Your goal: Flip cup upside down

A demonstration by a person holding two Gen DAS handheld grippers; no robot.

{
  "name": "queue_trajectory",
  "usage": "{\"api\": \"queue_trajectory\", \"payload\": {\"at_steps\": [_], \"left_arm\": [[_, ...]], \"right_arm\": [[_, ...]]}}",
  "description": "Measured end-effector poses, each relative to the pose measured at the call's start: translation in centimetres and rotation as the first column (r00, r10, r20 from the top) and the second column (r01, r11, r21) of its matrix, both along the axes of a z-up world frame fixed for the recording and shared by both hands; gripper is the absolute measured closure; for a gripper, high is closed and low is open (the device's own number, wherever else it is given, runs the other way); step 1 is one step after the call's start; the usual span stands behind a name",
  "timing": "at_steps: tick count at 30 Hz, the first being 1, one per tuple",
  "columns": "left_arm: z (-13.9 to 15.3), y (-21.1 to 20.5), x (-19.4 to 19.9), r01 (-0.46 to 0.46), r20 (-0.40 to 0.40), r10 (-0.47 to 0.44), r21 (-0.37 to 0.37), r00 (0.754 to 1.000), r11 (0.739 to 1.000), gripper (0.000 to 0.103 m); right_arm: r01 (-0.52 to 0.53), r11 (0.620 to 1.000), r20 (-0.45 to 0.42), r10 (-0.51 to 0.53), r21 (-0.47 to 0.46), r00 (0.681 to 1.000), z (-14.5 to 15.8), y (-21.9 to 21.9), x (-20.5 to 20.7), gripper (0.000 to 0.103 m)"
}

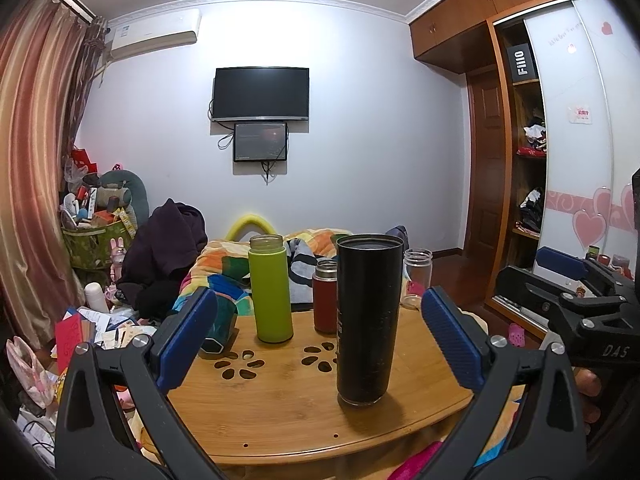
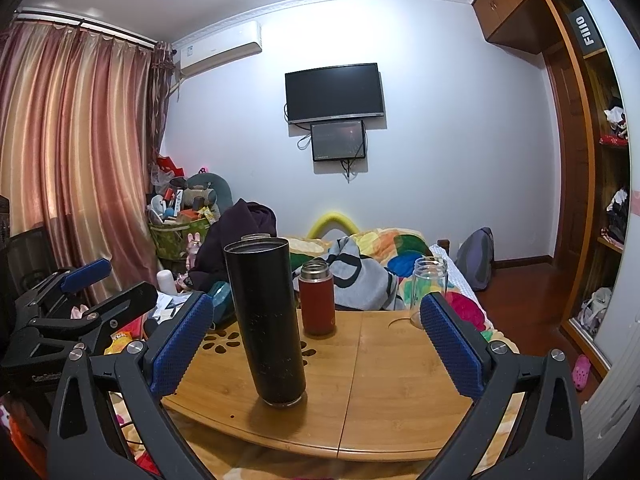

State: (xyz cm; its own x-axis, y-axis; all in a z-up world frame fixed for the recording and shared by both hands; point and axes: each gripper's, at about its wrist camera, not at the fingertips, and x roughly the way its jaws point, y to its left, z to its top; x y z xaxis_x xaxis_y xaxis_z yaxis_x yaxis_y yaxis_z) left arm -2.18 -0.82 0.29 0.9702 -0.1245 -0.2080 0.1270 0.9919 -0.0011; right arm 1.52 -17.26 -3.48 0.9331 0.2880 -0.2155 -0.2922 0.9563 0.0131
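A tall black cup [image 1: 366, 320] stands upright with its open mouth up on the bamboo table [image 1: 280, 408], nearest to me. It also shows in the right wrist view [image 2: 266, 322] left of centre. My left gripper [image 1: 320, 340] is open and empty, its blue pads either side of the cup, short of it. My right gripper [image 2: 316, 344] is open and empty, with the cup just inside its left pad. The right gripper also shows at the right edge of the left wrist view [image 1: 576, 280].
A green bottle [image 1: 270, 288], a red flask [image 1: 325, 296], a clear glass jar [image 1: 417, 278] and a teal cup [image 1: 219, 326] stand farther back on the table. A bed with a colourful blanket [image 2: 380, 264] lies behind. A wardrobe [image 2: 592, 184] is at the right.
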Motion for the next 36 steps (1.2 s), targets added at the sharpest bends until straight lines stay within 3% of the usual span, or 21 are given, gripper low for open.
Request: {"api": "queue_trajectory", "payload": {"at_steps": [36], "left_arm": [[0.06,0.22,0.22,0.007,-0.015,-0.008,-0.017,1.000,1.000,0.000]], "right_arm": [[-0.003,1.000,0.008,0.003,-0.005,1.000,-0.01,0.24,-0.22,0.000]]}}
